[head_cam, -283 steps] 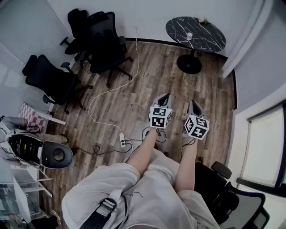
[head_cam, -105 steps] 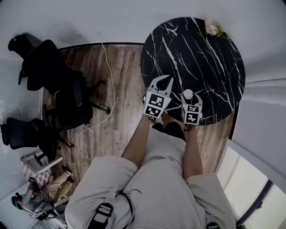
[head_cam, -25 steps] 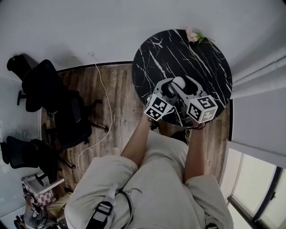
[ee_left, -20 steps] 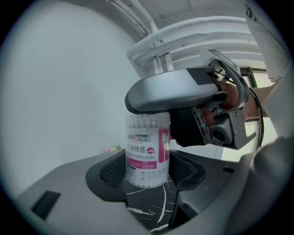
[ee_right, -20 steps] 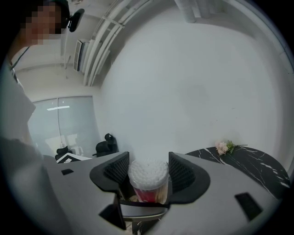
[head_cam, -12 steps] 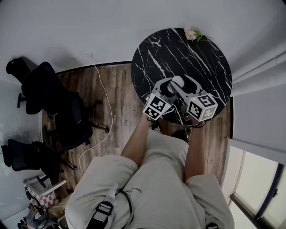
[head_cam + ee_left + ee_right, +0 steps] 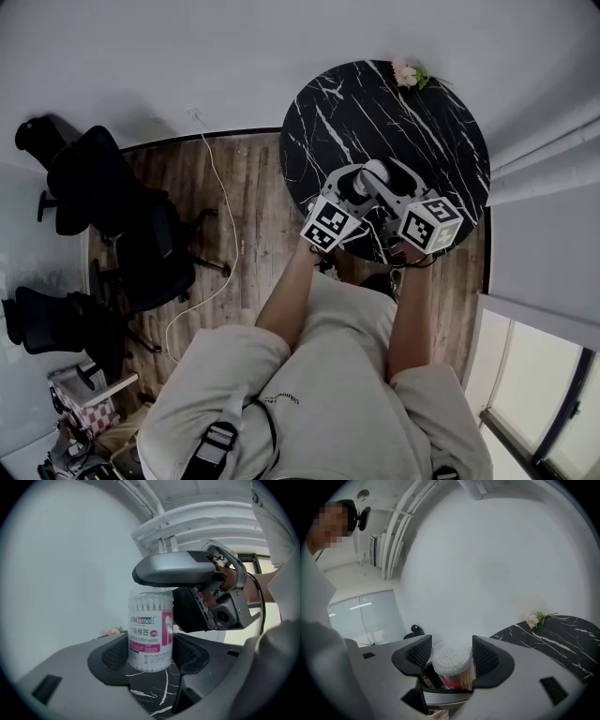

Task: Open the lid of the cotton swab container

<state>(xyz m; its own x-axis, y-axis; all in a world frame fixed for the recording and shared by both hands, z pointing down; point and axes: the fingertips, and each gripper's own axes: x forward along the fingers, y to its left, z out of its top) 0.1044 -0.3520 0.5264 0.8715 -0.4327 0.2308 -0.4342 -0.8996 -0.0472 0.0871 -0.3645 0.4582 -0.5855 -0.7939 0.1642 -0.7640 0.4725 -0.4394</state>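
Observation:
A clear cotton swab container [image 7: 150, 634] with a pink label stands upright on the black marble table [image 7: 431, 122]. My left gripper [image 7: 151, 662] is shut on its lower body, one pad on each side. From above, my right gripper [image 7: 451, 657] is shut on the container's clear lid [image 7: 451, 659], the pads pressing both sides of the top rim. The lid sits on the container. In the head view both grippers meet over the container [image 7: 373, 172] near the table's front edge, with the left gripper [image 7: 356, 181] and the right gripper [image 7: 382, 180] close together.
A pink flower [image 7: 405, 72] lies at the table's far edge, also seen as the flower [image 7: 534, 619] in the right gripper view. Black office chairs [image 7: 141, 234] and a white cable [image 7: 225, 216] are on the wooden floor to the left. A wall is behind the table.
Earlier the person walked up to the table and brought both grippers onto the container. Over the last second the right gripper shifted slightly to the right; the container stays put.

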